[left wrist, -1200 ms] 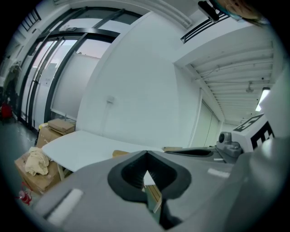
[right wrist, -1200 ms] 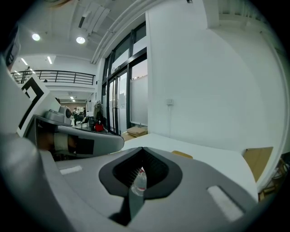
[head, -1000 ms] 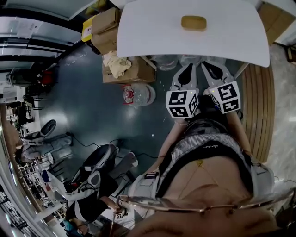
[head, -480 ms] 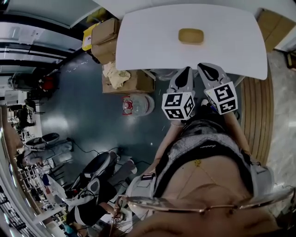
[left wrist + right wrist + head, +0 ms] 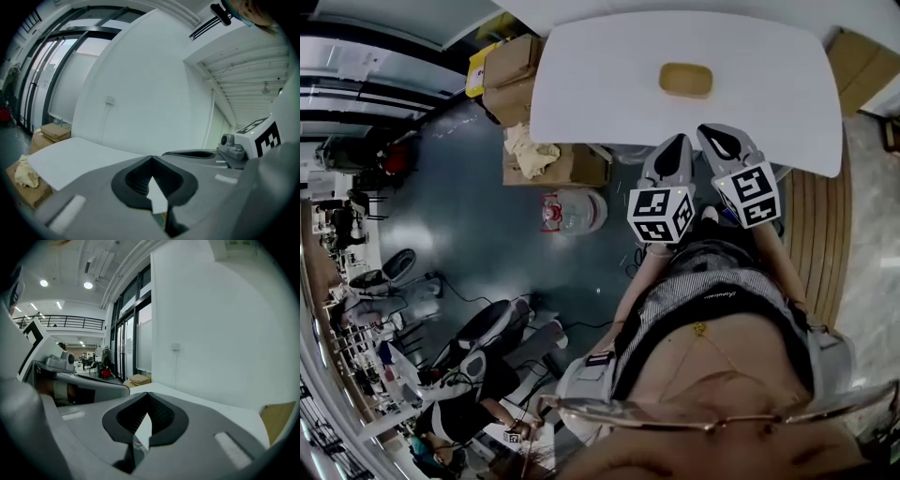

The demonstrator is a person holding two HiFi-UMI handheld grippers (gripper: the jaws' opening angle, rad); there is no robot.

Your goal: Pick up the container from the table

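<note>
Tan container [image 5: 685, 79] mid white table [image 5: 600, 75], long axis crosswise, straight ahead of left gripper [image 5: 679, 142] and right gripper [image 5: 712, 133]; both at near edge, jaws together, empty.

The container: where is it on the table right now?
In the head view, the container lies alone near the middle of the white table, beyond the left claw and the right claw, touching neither.

A lab hall: cardboard boxes [image 5: 514, 62], floor cables [image 5: 461, 293], tall glazing [image 5: 133, 338].
</note>
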